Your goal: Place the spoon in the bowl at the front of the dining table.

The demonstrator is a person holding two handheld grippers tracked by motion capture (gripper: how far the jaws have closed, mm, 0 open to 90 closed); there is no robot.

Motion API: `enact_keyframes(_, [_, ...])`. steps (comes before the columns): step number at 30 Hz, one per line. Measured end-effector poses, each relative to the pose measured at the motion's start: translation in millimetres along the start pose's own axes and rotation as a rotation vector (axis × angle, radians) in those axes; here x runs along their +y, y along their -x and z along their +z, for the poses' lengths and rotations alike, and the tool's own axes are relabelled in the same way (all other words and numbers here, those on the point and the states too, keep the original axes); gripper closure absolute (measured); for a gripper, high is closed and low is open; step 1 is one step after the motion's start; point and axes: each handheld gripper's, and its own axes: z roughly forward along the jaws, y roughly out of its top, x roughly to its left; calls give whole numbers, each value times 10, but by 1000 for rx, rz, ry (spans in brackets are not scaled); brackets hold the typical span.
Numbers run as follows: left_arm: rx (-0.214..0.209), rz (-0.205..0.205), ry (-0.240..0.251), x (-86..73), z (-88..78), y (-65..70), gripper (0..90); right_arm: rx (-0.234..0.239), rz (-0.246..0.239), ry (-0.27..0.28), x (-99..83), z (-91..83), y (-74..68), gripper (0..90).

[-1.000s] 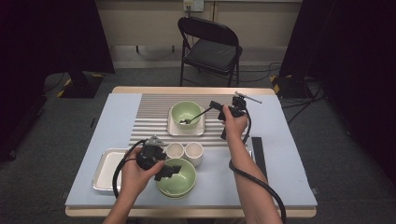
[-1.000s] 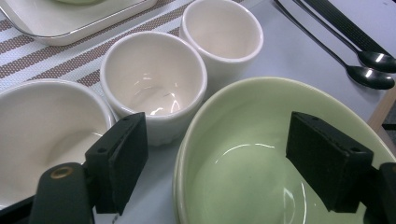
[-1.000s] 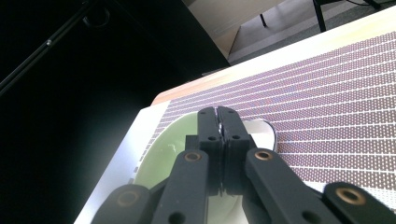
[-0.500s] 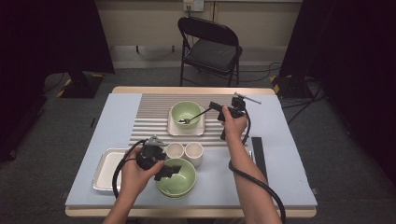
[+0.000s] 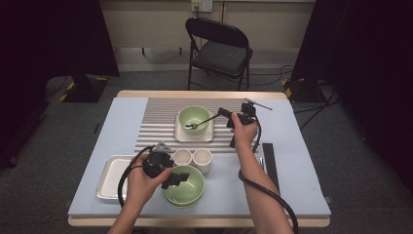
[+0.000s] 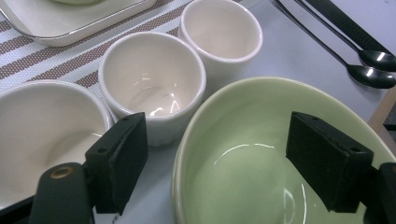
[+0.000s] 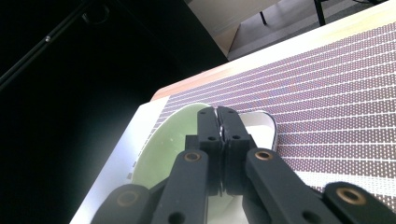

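Observation:
A green bowl [image 5: 195, 117] stands on a white square plate [image 5: 180, 135] on the striped mat. My right gripper [image 5: 222, 112] is shut on the handle of a spoon [image 5: 203, 120], and the spoon's tip rests in that bowl. In the right gripper view the jaws [image 7: 218, 115] are pressed together over the bowl [image 7: 163, 140]. My left gripper [image 5: 178, 177] is open at the near green bowl [image 5: 187, 190]. In the left gripper view it [image 6: 224, 163] straddles the bowl's [image 6: 252, 135] rim, one jaw outside and one inside, not touching.
Two white cups [image 5: 183, 157] [image 5: 202, 159] stand just behind the near bowl. A white bowl [image 6: 42, 126] sits beside the left jaw. A metal tray [image 5: 108, 175] lies at the front left. Two spoons [image 6: 373, 58] and a black strip [image 5: 269, 158] lie at the right.

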Motion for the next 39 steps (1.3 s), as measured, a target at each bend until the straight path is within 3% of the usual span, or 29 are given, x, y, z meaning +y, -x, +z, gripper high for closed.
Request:
enact_keyframes(20, [1, -1, 8, -3, -3, 0, 209, -19, -19, -13, 2, 16, -19, 867])
enact_keyframes(39, [0, -2, 8, 1, -1, 1, 210, -47, -34, -31, 36, -11, -8, 726])
